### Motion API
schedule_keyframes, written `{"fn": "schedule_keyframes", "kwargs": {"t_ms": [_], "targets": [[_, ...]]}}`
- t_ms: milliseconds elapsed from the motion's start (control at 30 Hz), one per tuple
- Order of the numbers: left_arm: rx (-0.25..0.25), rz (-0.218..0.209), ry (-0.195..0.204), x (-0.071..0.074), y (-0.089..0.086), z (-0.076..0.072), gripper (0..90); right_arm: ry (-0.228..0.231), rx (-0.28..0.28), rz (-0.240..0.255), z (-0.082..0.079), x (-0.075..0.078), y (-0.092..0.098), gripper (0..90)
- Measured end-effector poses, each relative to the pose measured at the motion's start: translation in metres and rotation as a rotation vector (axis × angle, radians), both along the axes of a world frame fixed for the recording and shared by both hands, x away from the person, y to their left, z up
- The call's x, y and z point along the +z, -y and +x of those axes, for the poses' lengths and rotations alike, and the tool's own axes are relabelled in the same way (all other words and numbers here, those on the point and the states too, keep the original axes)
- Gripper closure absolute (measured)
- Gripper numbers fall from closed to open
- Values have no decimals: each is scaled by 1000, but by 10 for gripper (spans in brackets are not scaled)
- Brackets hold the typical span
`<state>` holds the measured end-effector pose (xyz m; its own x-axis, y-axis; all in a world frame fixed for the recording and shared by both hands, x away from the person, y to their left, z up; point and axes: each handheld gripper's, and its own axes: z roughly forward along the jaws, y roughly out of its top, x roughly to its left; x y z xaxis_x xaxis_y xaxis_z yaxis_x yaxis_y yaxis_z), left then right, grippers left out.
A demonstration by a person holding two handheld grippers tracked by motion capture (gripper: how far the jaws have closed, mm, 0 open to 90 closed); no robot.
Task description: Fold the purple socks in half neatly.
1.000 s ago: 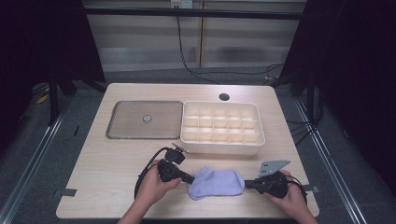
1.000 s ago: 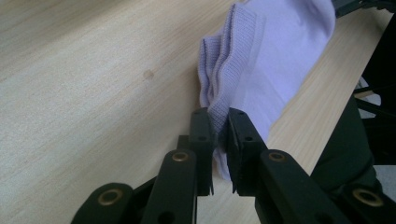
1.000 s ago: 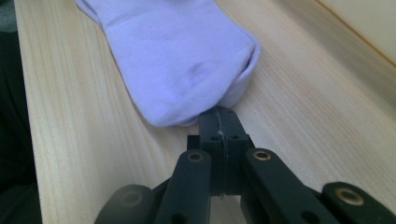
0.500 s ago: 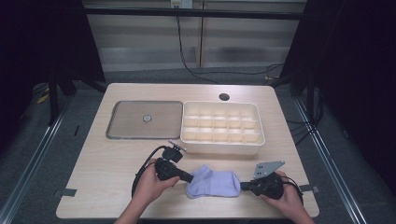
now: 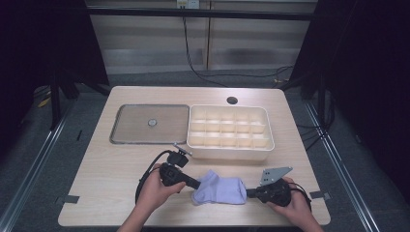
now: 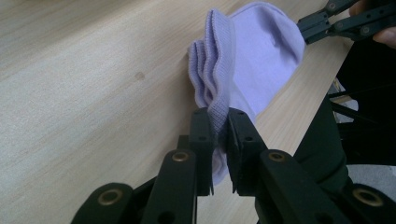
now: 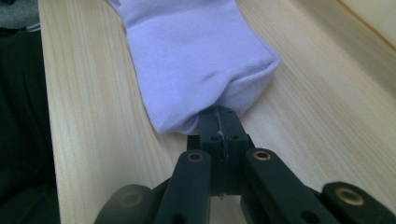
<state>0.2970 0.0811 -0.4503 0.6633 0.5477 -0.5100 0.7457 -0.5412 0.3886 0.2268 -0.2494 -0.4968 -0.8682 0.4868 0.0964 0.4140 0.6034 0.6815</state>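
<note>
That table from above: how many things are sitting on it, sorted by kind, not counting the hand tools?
Lavender socks: 1 bundle, pinched at both ends; layers in it cannot be counted
Cream divided trays: 1
Flat grey lids: 1
Total: 3 things on the table

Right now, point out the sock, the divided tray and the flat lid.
sock (image 5: pixel 222 189), high view, middle of the lavender fabric.
divided tray (image 5: pixel 231 150), high view, its near outer wall.
flat lid (image 5: pixel 135 126), high view, bare surface left of its centre knob.
</note>
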Motion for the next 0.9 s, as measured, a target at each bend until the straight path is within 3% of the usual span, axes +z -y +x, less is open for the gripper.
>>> {"fn": "schedule_keyframes", "kwargs": {"t_ms": [233, 567, 900], "targets": [[-4, 4, -1, 0, -1, 0, 814, 15, -48, 22, 4, 4, 12, 876], [-3, 3, -6, 0, 0, 1, 814, 25, -104, 4, 10, 4, 19, 900], [-4, -10, -11, 3, 0, 2, 814, 20, -59, -1, 13, 1, 1, 900]]}}
